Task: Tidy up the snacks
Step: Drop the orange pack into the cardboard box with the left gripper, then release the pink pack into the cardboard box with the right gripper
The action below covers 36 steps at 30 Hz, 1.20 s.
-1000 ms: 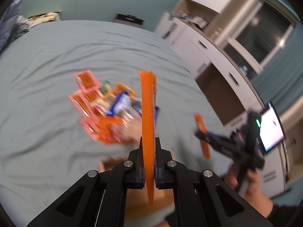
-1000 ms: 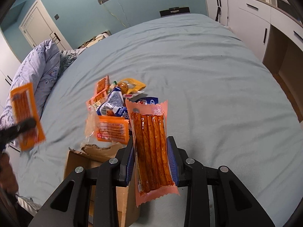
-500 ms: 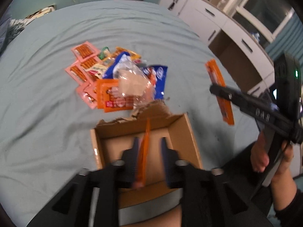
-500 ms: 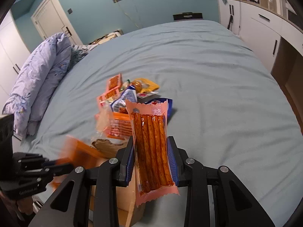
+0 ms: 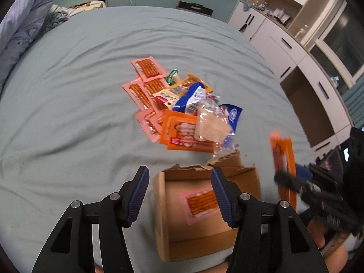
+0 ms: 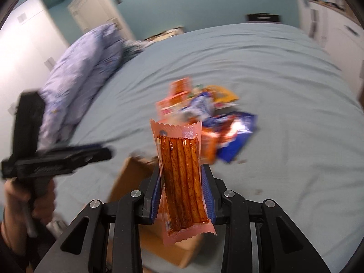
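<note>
Matt, softly creased cloth covers the bed (image 5: 68,95), on which a box (image 5: 163,238) of plain brown cardboard with a torn, ragged flap edge stands beside a heap of glossy plastic snack wrappers (image 5: 182,111), one of them a clear crinkled film bag (image 5: 211,125). The left gripper (image 5: 179,193) is matt black plastic with silvery metal screw heads and ribbed blue finger pads (image 5: 138,193). The right gripper (image 6: 183,195), of like make, holds a glossy pink packet (image 6: 182,177) with a clear window and crimped ends.

Snack pile (image 5: 182,111) on bed (image 5: 68,102), box (image 5: 204,216) just before it, one packet (image 5: 201,202) inside.
</note>
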Motion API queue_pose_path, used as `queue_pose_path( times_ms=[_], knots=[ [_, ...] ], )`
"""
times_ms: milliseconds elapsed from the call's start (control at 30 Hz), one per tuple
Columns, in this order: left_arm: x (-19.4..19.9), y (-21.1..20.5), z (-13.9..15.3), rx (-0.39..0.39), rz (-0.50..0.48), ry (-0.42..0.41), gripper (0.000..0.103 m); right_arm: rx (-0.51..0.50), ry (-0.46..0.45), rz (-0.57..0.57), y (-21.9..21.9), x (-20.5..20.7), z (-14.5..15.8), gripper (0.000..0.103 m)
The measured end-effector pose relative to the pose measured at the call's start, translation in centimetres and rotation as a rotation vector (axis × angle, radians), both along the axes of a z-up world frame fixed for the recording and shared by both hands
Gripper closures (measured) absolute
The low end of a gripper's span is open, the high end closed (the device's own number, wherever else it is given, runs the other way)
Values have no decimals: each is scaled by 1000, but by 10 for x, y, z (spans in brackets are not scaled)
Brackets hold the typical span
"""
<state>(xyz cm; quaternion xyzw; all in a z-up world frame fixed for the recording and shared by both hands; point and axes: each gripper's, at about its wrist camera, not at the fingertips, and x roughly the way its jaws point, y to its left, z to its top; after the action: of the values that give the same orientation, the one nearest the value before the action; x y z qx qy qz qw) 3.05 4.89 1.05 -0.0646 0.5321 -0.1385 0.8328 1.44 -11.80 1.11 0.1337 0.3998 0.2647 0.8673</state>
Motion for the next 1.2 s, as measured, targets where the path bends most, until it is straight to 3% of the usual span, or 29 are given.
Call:
queue_pose_path(
  times_ms=[100, 167, 300, 433, 500, 600, 900, 1000, 1200],
  knots=[
    [0, 0, -1, 10, -10, 0, 47, -2, -9, 105, 17, -3, 0, 70],
    [1, -1, -2, 13, -16, 7, 47, -7, -7, 138, 22, -2, -3, 64],
    [3, -2, -2, 17, -14, 10, 44, 41, 16, 97, 14, 10, -8, 54],
    [1, -2, -1, 21, -10, 4, 40, 99, -17, 44, -4, 12, -3, 25],
    [2, -1, -2, 25, -3, 6, 40, 162, -2, 74, -9, 12, -4, 17],
    [3, 1, -4, 19, 10, 19, 40, 209, 48, 120, -7, 11, -11, 16],
    [6, 5, -6, 15, 36, 29, 36, 154, 13, -112, -38, 13, -9, 16],
    [7, 5, -6, 16, 42, 29, 30, 69, -27, -189, -42, 10, -6, 16],
    [12, 7, -10, 60, 49, 29, 29, -113, -72, -256, -27, -1, 4, 16]
  ],
)
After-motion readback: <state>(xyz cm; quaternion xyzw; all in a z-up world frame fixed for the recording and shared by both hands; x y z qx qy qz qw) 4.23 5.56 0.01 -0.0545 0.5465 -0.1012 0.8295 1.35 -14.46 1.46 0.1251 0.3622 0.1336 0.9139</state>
